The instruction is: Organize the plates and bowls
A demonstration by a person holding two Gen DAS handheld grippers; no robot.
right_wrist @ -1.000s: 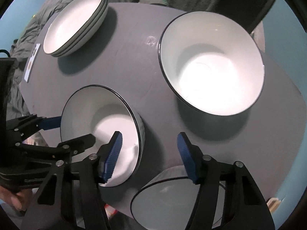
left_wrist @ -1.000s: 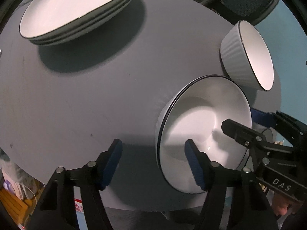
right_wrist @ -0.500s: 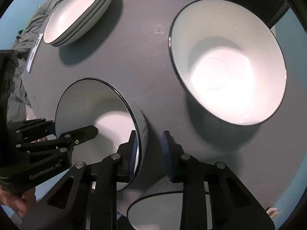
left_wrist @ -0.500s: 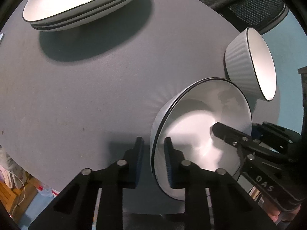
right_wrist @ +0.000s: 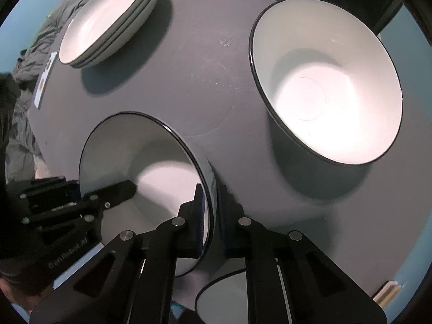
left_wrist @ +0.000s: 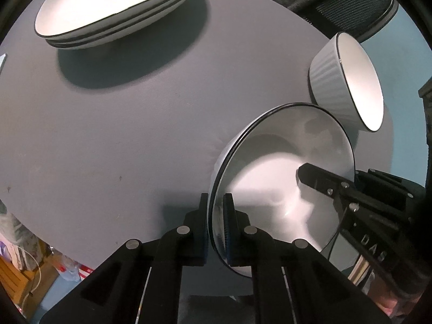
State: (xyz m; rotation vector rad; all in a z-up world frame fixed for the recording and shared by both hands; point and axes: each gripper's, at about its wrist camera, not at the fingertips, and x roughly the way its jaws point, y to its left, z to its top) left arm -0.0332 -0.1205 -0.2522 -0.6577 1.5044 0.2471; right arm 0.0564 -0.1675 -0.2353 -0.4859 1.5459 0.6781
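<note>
A white bowl with a black rim point(left_wrist: 280, 167) sits near the front of the round grey table point(left_wrist: 121, 124). My left gripper point(left_wrist: 216, 224) is shut on its near rim, one pad inside and one outside. My right gripper point(right_wrist: 210, 216) is shut on the opposite rim of the same bowl point(right_wrist: 140, 156). Each gripper shows in the other's view, reaching into the bowl. A second, ribbed white bowl point(left_wrist: 348, 81) stands to the right, also in the right wrist view point(right_wrist: 326, 81). A stack of white plates point(left_wrist: 118, 8) lies at the far left, also in the right wrist view point(right_wrist: 108, 21).
A third bowl's rim point(right_wrist: 224, 299) shows under my right gripper at the table's near edge. A dark office chair point(left_wrist: 353, 2) stands behind the table. A paper card point(right_wrist: 44, 81) lies at the table's left edge. Clutter lies on the floor at the lower left point(left_wrist: 29, 264).
Both grippers have closed from open onto opposite sides of the bowl's rim. The views have moved slightly closer to the bowl.
</note>
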